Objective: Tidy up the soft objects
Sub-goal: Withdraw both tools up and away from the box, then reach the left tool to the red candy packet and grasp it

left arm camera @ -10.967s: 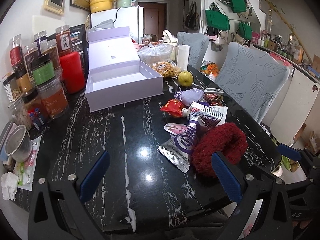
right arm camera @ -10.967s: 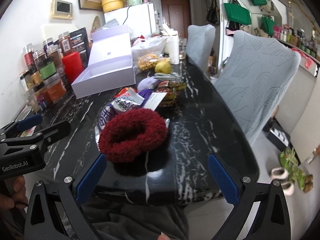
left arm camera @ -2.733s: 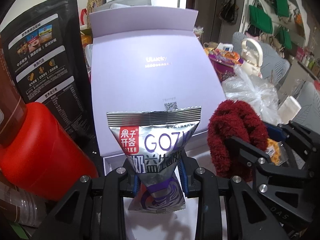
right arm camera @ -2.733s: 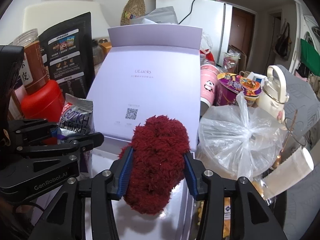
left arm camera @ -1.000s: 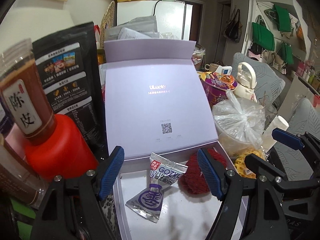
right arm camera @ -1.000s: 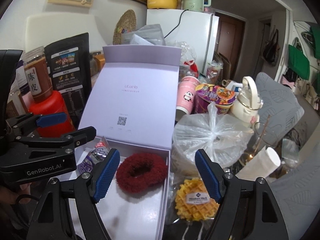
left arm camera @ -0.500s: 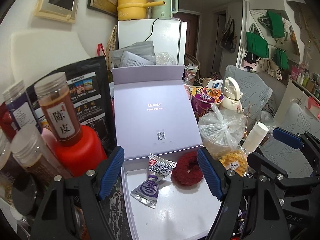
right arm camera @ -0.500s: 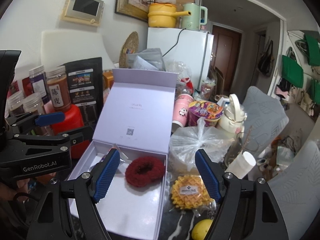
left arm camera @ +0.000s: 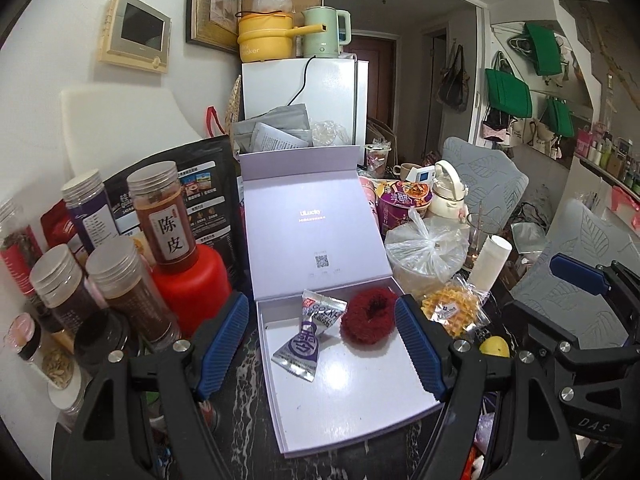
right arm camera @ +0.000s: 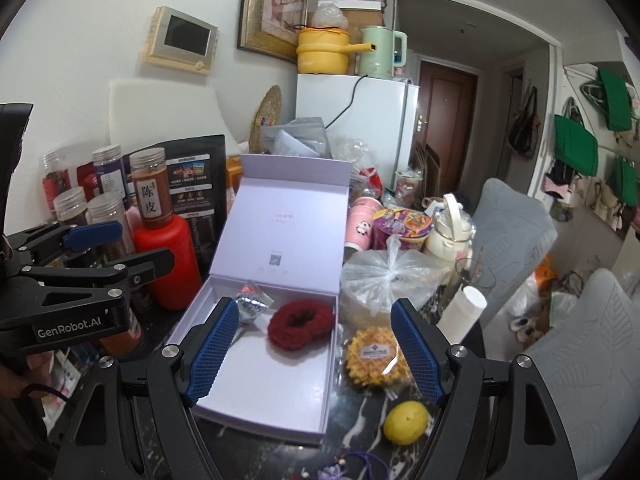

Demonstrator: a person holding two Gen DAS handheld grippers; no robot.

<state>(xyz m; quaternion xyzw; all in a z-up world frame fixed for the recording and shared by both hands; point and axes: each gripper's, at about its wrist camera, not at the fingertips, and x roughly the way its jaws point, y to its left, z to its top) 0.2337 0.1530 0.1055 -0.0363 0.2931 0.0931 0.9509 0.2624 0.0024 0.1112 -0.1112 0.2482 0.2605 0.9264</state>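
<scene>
Beyond both empty claws [left arm camera: 322,346] [right arm camera: 312,354], scrunchie [left arm camera: 367,320] lies boxed.

My right finger [right arm camera: 210,354] hid part of the snack packet [right arm camera: 251,304]. The box's [left arm camera: 360,412] lid print was too small to read, and my left gripper [right arm camera: 92,256] ran off the frame's edge.
</scene>
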